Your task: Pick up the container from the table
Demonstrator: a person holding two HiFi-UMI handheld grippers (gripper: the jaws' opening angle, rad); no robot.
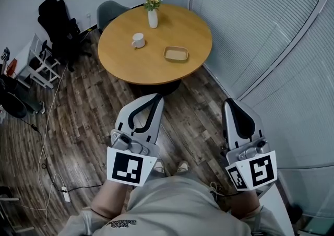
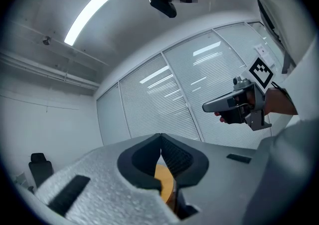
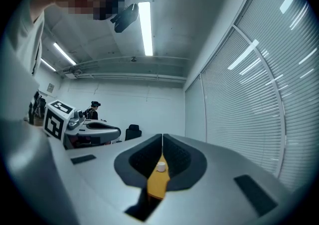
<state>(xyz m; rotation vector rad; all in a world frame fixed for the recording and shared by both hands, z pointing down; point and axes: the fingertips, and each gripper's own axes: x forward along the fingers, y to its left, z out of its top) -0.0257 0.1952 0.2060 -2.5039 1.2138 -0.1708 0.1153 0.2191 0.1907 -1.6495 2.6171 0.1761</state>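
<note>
A shallow tan container point(image 1: 176, 53) lies on the round wooden table point(image 1: 156, 70), right of a white cup point(image 1: 138, 40) and a white vase of flowers point(image 1: 152, 14). Both grippers hang over the floor close to the person's body, well short of the table. The left gripper point(image 1: 156, 97) points at the table's near edge, its jaws pressed together and empty. The right gripper point(image 1: 229, 102) is shut on nothing too. In the right gripper view, a strip of table and the cup point(image 3: 161, 167) show below the shut jaws point(image 3: 162, 138). The left gripper view point(image 2: 160, 138) shows only a sliver of table point(image 2: 164, 181).
A black office chair point(image 1: 60, 26) and a grey chair point(image 1: 110, 11) stand behind the table on the left. Cables and a power strip point(image 1: 65, 195) lie on the wood floor at left. A glass wall with blinds point(image 1: 271, 36) runs along the right.
</note>
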